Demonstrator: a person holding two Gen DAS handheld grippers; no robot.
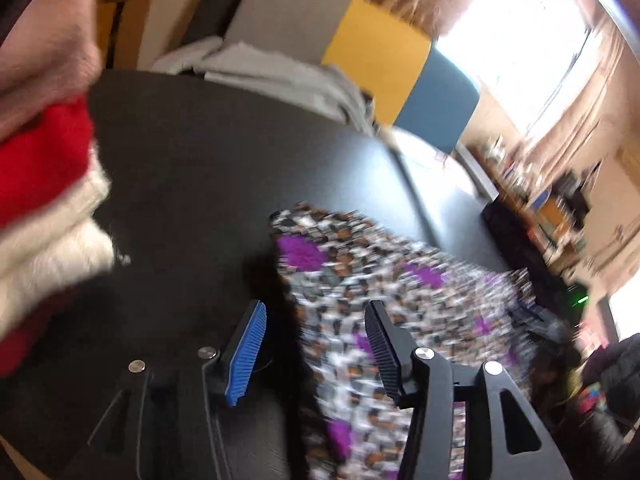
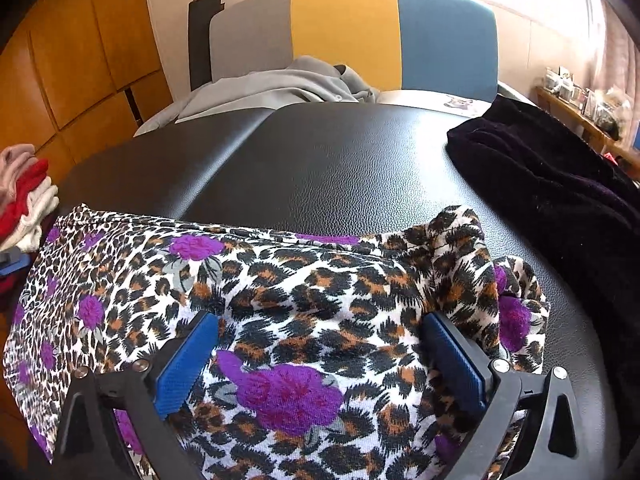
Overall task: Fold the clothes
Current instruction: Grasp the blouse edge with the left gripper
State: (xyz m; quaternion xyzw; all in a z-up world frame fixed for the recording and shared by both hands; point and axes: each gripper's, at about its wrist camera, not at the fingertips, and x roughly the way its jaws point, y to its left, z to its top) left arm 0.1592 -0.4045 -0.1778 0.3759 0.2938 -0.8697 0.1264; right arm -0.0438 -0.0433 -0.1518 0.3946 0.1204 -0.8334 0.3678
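Leopard-print garment (image 2: 280,300) with purple flowers, spread rumpled across black padded table (image 2: 320,160); left gripper (image 1: 316,344) and right gripper (image 2: 320,356) above it, fingers spread apart, holding nothing.

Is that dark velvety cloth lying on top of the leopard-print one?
No, the dark cloth lies apart on the black table, right of the leopard-print garment.

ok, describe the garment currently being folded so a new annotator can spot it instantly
Start at the black padded table in front of the grey, yellow and blue chair. On its near edge lies the leopard-print garment, with the open right gripper over it. It is the only patterned piece, with purple flowers, unlike the plain black garment at right and the folded stack at left.
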